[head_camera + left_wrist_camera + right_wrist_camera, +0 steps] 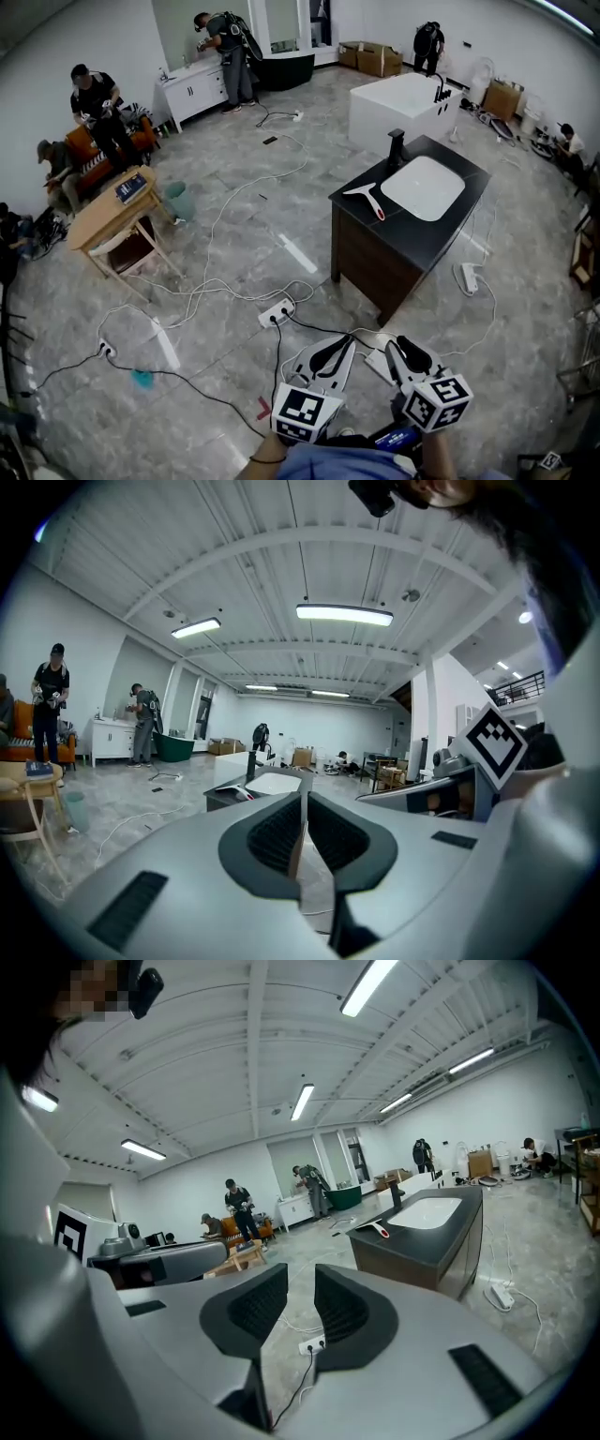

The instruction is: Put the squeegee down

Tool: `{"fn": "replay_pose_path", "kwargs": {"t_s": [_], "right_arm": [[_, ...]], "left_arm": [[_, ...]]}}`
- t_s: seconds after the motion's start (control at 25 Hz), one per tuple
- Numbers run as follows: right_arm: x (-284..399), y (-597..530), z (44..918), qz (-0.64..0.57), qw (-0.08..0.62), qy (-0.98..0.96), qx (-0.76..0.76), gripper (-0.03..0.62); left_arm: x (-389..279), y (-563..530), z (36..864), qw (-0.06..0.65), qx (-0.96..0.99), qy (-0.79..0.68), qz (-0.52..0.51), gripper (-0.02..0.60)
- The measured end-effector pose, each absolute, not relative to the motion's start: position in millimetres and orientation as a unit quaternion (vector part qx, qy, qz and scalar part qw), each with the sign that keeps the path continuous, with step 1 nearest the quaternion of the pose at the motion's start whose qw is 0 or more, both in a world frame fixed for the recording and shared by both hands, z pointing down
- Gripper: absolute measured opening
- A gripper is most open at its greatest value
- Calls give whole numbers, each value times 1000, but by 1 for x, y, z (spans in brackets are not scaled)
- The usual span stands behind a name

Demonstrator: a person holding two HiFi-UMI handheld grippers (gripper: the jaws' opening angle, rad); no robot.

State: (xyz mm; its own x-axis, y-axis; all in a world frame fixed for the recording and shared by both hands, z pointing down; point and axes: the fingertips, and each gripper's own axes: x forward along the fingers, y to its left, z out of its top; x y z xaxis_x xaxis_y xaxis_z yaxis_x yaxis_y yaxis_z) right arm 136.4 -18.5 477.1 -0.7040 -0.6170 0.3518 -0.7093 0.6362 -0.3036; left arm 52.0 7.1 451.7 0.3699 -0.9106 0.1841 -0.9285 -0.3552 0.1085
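The squeegee (366,198), white with a red handle, lies flat on the black vanity counter (375,236) beside the white sink (424,187); no gripper touches it. It also shows small and far off as the squeegee (380,1230) in the right gripper view. Both grippers are close to the person's body, well short of the vanity. My left gripper (345,344) (302,803) has its pads together with nothing between them. My right gripper (398,345) (300,1283) stands slightly open with a narrow empty gap through which the floor shows.
Cables and a power strip (277,311) lie across the marble floor between me and the vanity; another strip (469,277) lies to its right. A wooden table (112,212), a teal bin (176,200) and several people are at the left. A white bathtub (403,108) stands behind the vanity.
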Motion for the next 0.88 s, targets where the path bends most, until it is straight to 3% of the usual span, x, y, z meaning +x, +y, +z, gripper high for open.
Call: {"fn": "replay_pose_path", "kwargs": {"t_s": [0.88], "right_arm": [[215,46,472,177,95,-904,377,57]], "left_arm": [[132,71,447,62,828,-554,67,32]]}}
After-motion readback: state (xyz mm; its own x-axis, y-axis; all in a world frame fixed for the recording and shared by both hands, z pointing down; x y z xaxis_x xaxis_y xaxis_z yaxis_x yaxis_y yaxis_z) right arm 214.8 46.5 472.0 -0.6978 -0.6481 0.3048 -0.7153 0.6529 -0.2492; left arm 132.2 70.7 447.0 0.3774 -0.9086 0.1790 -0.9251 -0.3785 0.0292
